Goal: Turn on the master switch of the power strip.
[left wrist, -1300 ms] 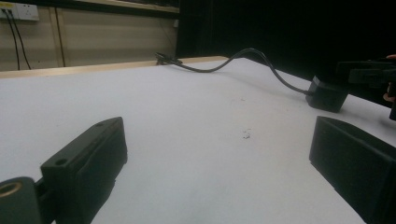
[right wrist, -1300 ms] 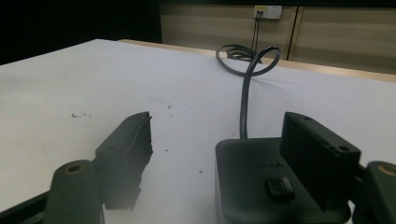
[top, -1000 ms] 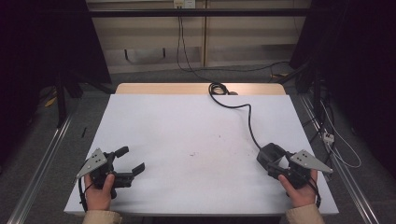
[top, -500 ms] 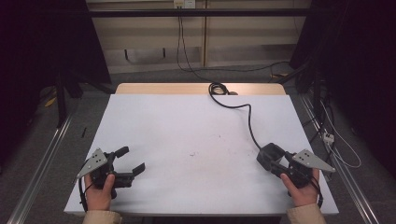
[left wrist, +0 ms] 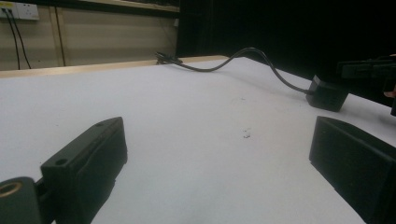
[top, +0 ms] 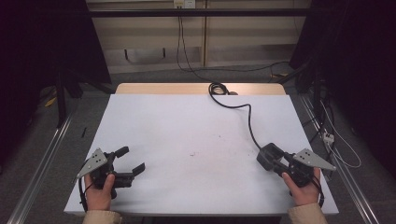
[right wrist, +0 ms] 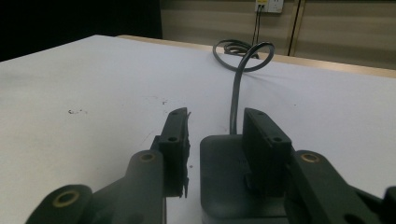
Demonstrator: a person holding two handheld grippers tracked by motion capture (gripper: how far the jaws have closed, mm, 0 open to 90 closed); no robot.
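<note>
A black power adapter (top: 269, 156) lies on the white table (top: 187, 126) at the front right. Its black cable (top: 248, 122) runs back to a coil at the table's far edge. My right gripper (top: 279, 163) sits right at the adapter. In the right gripper view its jaws stand a narrow gap apart, the right one above the adapter (right wrist: 222, 186), with nothing seen pinched between them (right wrist: 215, 128). My left gripper (top: 131, 159) rests at the front left, jaws wide apart and empty (left wrist: 217, 154). The adapter (left wrist: 327, 95) shows far off in its view.
A wooden strip (top: 201, 88) edges the table's back. Metal rails (top: 37, 158) run along the floor on both sides. Loose cables (top: 336, 144) lie on the floor at the right, and a wall socket (top: 183, 3) with cords is at the back.
</note>
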